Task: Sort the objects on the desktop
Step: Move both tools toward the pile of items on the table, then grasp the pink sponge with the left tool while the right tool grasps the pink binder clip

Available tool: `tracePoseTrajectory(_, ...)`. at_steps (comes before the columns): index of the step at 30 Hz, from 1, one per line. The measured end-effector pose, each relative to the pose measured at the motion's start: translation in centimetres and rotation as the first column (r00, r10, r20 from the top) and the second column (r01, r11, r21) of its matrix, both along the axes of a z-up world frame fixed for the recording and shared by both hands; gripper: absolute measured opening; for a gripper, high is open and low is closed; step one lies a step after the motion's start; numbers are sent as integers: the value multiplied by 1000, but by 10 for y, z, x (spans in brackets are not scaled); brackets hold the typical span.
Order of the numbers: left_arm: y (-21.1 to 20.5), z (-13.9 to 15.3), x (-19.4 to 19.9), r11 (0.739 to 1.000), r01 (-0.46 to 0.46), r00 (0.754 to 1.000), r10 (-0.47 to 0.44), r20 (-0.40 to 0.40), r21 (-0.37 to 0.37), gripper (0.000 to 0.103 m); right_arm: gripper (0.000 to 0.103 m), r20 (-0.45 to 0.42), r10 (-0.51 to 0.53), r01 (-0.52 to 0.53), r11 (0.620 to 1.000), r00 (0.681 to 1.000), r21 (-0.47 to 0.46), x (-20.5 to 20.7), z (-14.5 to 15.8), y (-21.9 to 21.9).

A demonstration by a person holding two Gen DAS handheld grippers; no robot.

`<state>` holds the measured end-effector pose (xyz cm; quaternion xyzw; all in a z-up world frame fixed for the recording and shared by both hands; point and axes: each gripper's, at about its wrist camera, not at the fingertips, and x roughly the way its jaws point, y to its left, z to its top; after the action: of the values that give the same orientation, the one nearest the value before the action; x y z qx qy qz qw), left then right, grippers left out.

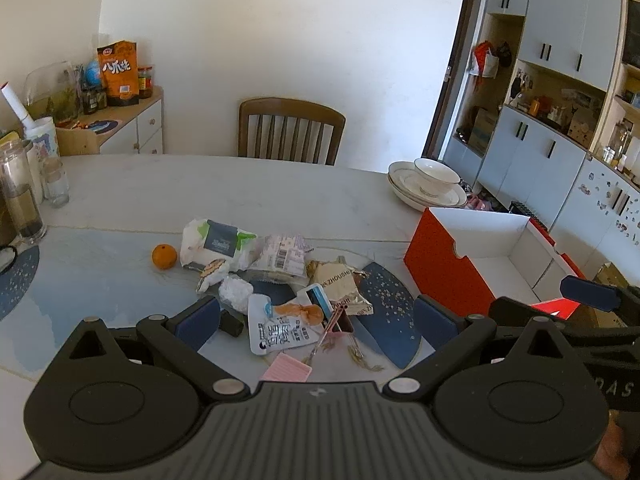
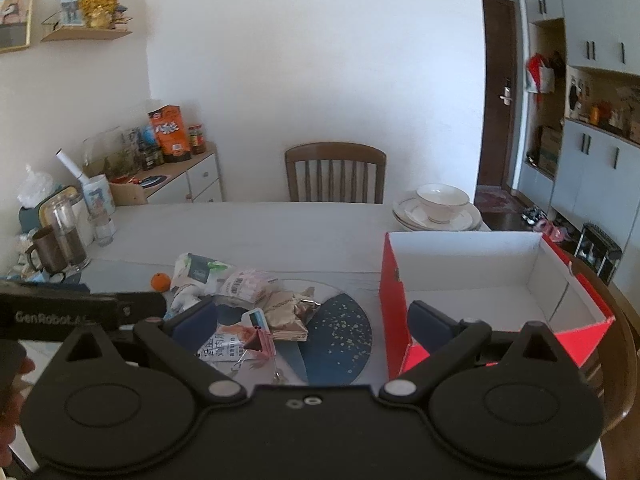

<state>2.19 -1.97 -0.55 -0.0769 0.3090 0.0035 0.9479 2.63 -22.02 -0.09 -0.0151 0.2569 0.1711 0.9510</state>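
A heap of desktop litter lies mid-table: a wet-wipe pack (image 1: 216, 242) (image 2: 200, 270), a barcoded pink packet (image 1: 282, 258) (image 2: 244, 284), a beige snack wrapper (image 1: 340, 286) (image 2: 288, 312), a white sachet (image 1: 276, 330) (image 2: 224, 346), a crumpled tissue (image 1: 236, 292) and an orange (image 1: 164, 256) (image 2: 160, 281). An empty red box (image 1: 444, 268) (image 2: 394, 300) with white inside stands to the right. My left gripper (image 1: 316, 318) hangs open above the heap's near side. My right gripper (image 2: 312, 320) is open too, spanning the heap's right side and the box's left wall. Neither holds anything.
Stacked white plates with a bowl (image 1: 430, 184) (image 2: 438, 208) sit at the far right edge. Glass jars and a mug (image 1: 20, 200) (image 2: 60, 240) crowd the left edge. A wooden chair (image 1: 290, 130) (image 2: 336, 172) stands behind the table. Blue placemats (image 1: 390, 316) (image 2: 340, 336) lie under the heap.
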Motion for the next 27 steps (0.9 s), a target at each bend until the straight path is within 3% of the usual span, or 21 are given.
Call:
tracePoseTrajectory(7,10,-15,17,997,51,999,-51,2,59,103,100,-12,19,-19,1000,1000,-22,11,-10,13)
tracePoseTrajectory(13,28,-56,34,981,152,987,-143,-75,121,102,96,-74,12,-15,999,997,-35,37,-20,30)
tracePoseTrajectory(20,34,-98,48,950,281,953,-261,-153,133,102,94,-174,-29,22,999,984,-44,67,-42,52)
tracePoseTrajectory(27,24,-127,63,904,406,903,-375,-208,133,98,90,-258,-67,55,997,964,-51,89,-65,76)
